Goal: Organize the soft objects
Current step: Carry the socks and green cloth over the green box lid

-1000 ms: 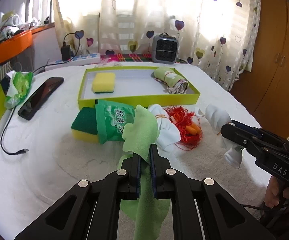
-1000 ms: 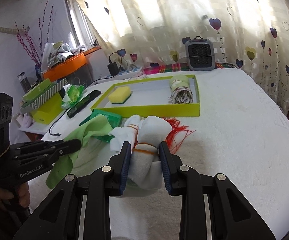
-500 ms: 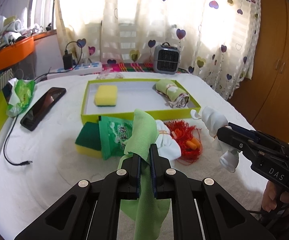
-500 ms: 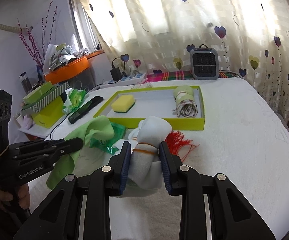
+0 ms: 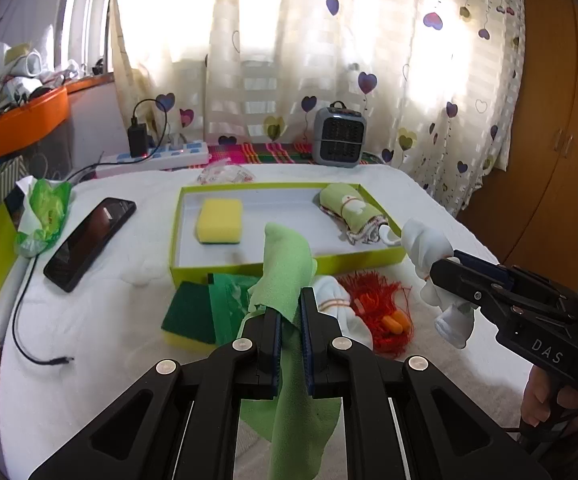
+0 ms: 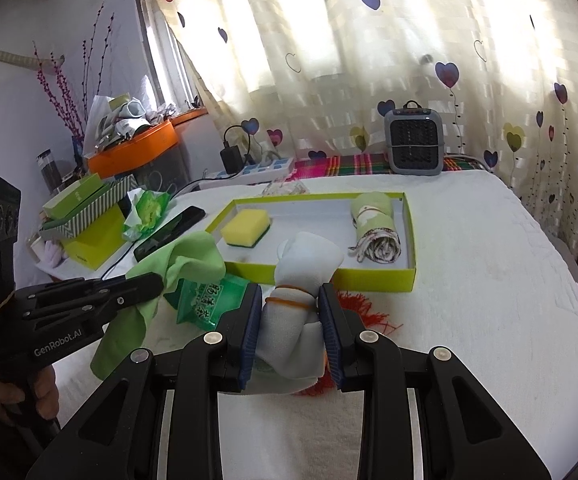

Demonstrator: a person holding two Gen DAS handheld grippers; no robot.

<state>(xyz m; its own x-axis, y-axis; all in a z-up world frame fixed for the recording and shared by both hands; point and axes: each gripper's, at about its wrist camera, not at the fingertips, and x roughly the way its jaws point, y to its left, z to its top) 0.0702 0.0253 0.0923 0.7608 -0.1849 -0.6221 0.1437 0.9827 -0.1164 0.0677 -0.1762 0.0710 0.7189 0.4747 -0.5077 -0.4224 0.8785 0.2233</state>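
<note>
My left gripper [image 5: 290, 312] is shut on a light green cloth [image 5: 287, 264] and holds it above the table; the cloth also shows in the right wrist view [image 6: 193, 258]. My right gripper [image 6: 291, 308] is shut on a white sock bundle [image 6: 309, 256] tied with a rubber band, held up near the tray's front wall; it also shows in the left wrist view [image 5: 425, 242]. The yellow-green tray [image 5: 289, 266] holds a yellow sponge [image 5: 219, 221] and a rolled green cloth [image 5: 351, 212]. Another white sock bundle [image 5: 335, 304] lies on the table.
In front of the tray lie a green-topped sponge [image 5: 187, 316], a green packet [image 6: 205, 300] and red tassels with orange earplugs [image 5: 385, 312]. A phone [image 5: 89, 240], cable, boxes and a tissue pack sit at the left. A small heater [image 5: 339, 136] stands at the back.
Both grippers have risen and moved toward the tray with their loads. The white sock bundle now sits level with the tray's front right corner.
</note>
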